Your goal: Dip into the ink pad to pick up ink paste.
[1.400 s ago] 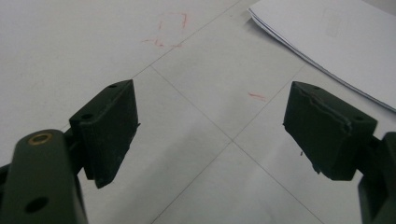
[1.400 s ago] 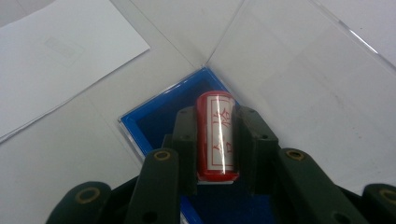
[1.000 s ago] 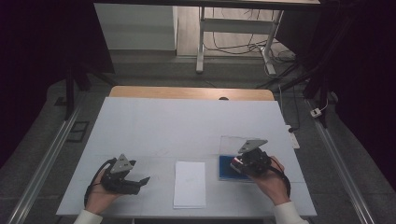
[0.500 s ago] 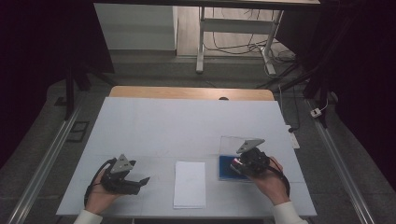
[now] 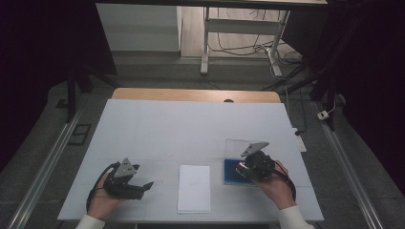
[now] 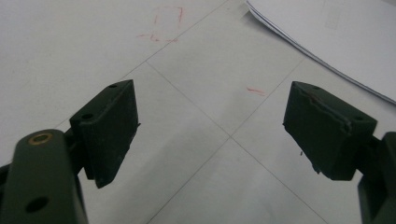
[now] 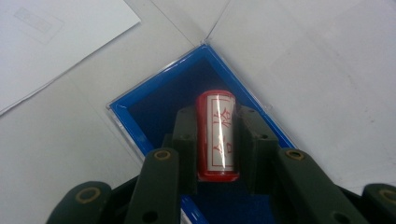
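Note:
My right gripper (image 7: 217,128) is shut on a red cylindrical stamp (image 7: 217,135) with a white label of red characters. The stamp hangs over a blue ink pad (image 7: 154,100) set in a clear plastic case. In the high view the right gripper (image 5: 244,168) sits above the blue pad (image 5: 230,171) at the table's right front. Stacked white sheets of paper (image 5: 194,188) lie in the middle near the front edge. My left gripper (image 5: 143,187) rests on the table to the left of the paper, open, with only bare table between its pads (image 6: 112,126).
The white table (image 5: 191,129) has faint seam lines and small red marks (image 6: 161,23) ahead of the left gripper. The clear lid (image 5: 236,148) of the case lies open behind the pad. A corner of the paper (image 6: 336,37) lies ahead and to the right.

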`<state>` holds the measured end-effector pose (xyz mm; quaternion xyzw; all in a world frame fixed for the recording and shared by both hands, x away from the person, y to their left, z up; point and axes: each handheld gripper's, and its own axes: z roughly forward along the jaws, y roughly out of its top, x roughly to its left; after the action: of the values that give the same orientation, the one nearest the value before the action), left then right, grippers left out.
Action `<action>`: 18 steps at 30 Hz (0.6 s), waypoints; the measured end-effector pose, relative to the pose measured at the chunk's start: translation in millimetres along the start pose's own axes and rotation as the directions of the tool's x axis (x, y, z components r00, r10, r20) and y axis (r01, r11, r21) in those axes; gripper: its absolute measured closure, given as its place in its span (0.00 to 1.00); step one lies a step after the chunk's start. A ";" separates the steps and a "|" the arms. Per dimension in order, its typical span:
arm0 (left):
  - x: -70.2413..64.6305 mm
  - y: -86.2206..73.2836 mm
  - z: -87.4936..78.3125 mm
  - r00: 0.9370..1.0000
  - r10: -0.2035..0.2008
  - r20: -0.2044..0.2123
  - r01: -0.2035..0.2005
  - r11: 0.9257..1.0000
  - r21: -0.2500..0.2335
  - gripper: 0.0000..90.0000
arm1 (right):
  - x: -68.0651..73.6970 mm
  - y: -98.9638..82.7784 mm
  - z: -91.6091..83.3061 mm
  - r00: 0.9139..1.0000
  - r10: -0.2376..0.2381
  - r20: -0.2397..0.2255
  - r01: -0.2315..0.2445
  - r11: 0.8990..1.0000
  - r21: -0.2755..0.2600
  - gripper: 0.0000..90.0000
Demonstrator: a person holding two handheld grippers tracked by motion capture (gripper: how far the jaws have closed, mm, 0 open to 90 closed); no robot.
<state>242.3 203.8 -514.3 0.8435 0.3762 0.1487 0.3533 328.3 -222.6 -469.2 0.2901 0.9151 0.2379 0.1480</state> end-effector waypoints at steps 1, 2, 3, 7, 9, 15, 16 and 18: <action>0.0 0.0 0.1 1.000 0.000 0.000 0.000 1.000 0.000 0.20 | -0.6 -1.1 0.3 1.000 0.006 -0.007 -0.006 1.000 -0.007 0.79; 0.1 0.0 0.1 1.000 0.000 0.000 0.000 1.000 0.001 0.20 | -1.4 -2.1 0.4 1.000 0.007 -0.009 -0.007 1.000 -0.010 0.79; 0.2 0.0 0.2 1.000 0.001 -0.001 -0.001 1.000 0.002 0.20 | -1.3 -2.2 0.5 1.000 0.008 -0.009 -0.008 1.000 -0.009 0.79; 0.2 -0.1 0.1 1.000 0.000 0.000 0.000 1.000 0.002 0.20 | 1.5 0.3 1.1 1.000 -0.004 0.004 0.004 1.000 0.008 0.79; 0.2 -0.2 -0.4 1.000 -0.001 0.002 0.001 1.000 -0.001 0.20 | 1.0 -0.8 1.2 1.000 -0.004 0.002 0.004 1.000 0.002 0.79; 0.2 -0.1 0.0 1.000 0.000 0.002 0.000 1.000 0.002 0.20 | 0.4 -1.3 1.5 1.000 -0.001 -0.002 0.001 1.000 -0.001 0.79; 0.3 0.1 0.0 1.000 -0.001 0.003 0.001 1.000 0.002 0.20 | 0.1 -1.8 1.5 1.000 -0.002 -0.003 0.002 1.000 -0.004 0.79; 0.6 0.3 0.0 1.000 -0.007 0.001 0.007 1.000 -0.001 0.20 | 0.7 -2.4 1.4 1.000 -0.007 0.000 0.007 1.000 -0.006 0.79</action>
<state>242.9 204.1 -514.1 0.8421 0.3787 0.1474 0.3545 327.3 -223.5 -471.7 0.2864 0.9153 0.2404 0.1497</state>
